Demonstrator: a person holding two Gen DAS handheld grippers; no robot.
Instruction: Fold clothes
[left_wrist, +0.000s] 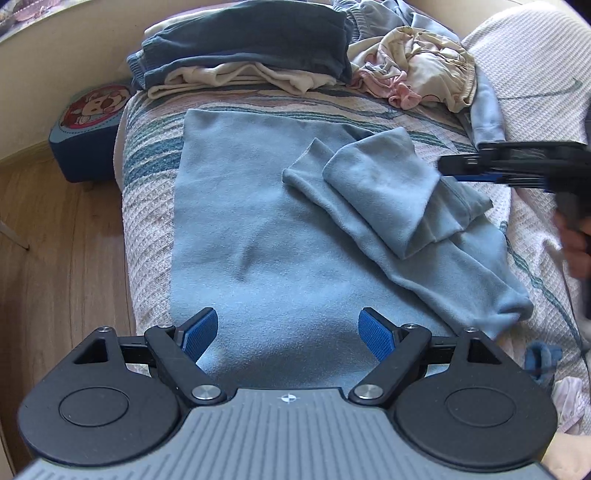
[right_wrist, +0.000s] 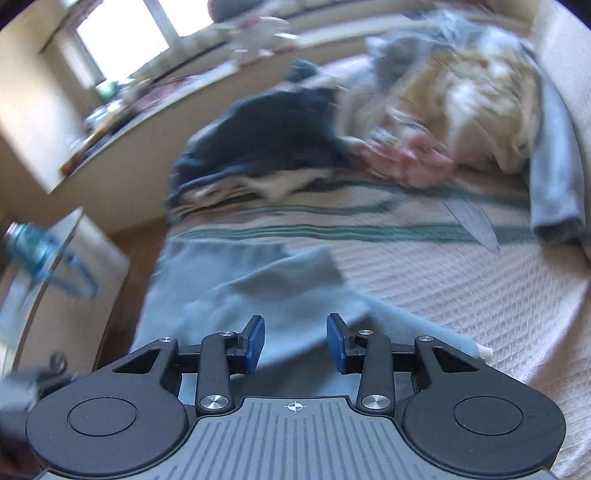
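A light blue long-sleeved garment (left_wrist: 258, 229) lies flat on the bed, its sleeve (left_wrist: 384, 192) folded back across the body. My left gripper (left_wrist: 289, 332) hovers open over the garment's near hem, with nothing between its blue pads. My right gripper (right_wrist: 295, 341) stands partly open above the folded sleeve (right_wrist: 280, 291), its pads apart and not pressing on the cloth. In the left wrist view the right gripper (left_wrist: 454, 164) enters from the right edge beside the sleeve's end, held by a hand (left_wrist: 576, 243).
A stack of folded clothes (left_wrist: 251, 48), dark blue on top, sits at the far end of the bed. A crumpled pile of pale and pink laundry (left_wrist: 417, 70) lies to its right. A blue stool (left_wrist: 88, 129) stands on the wooden floor (left_wrist: 55, 266) at the left.
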